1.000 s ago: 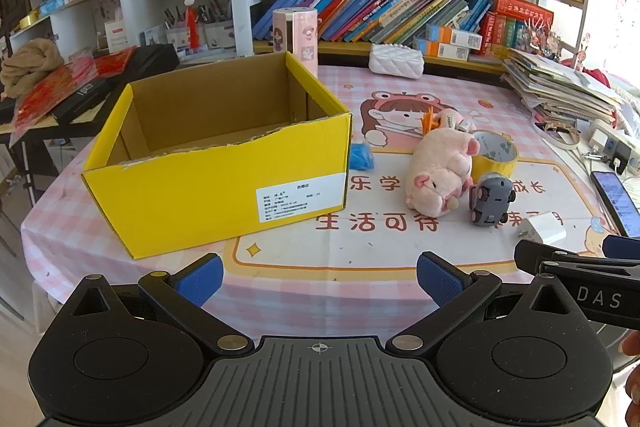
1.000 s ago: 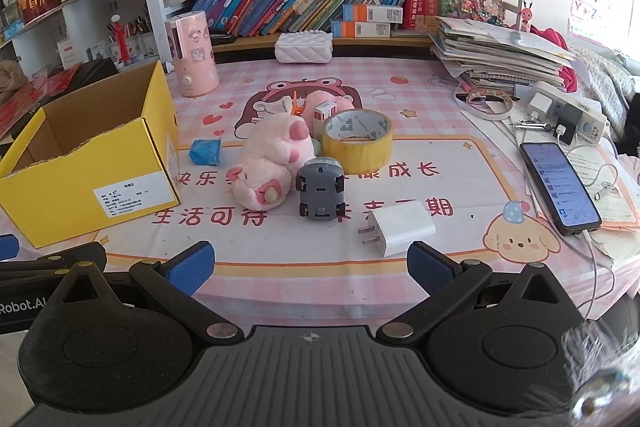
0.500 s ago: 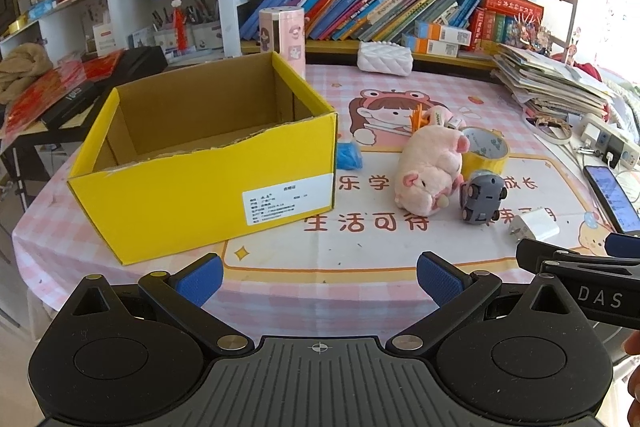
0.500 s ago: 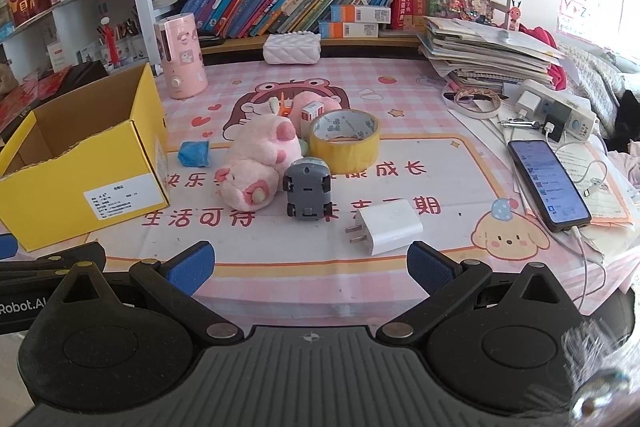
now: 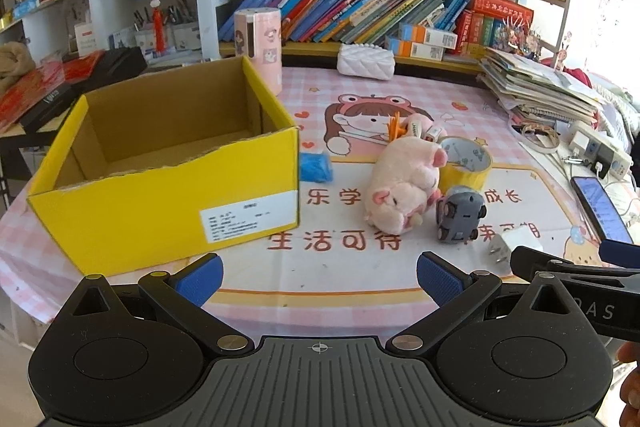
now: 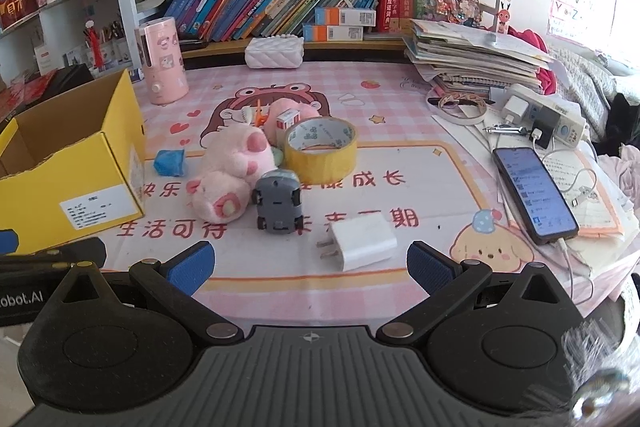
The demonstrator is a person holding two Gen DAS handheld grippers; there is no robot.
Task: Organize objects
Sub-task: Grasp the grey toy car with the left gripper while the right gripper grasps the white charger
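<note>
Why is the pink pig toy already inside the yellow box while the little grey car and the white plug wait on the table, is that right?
Not quite. The pink pig toy is not in the yellow box; the left wrist view shows the box with nothing inside. The pig lies on the table beside the little grey car, and the white plug is there too, as you said.

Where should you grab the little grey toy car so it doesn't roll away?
Grip the grey toy car across its two flat sides, between the wheels, coming straight down from above with the right hand-held gripper. It stands on its wheels, close beside the pink plush pig, so the top is its clearest side.
</note>
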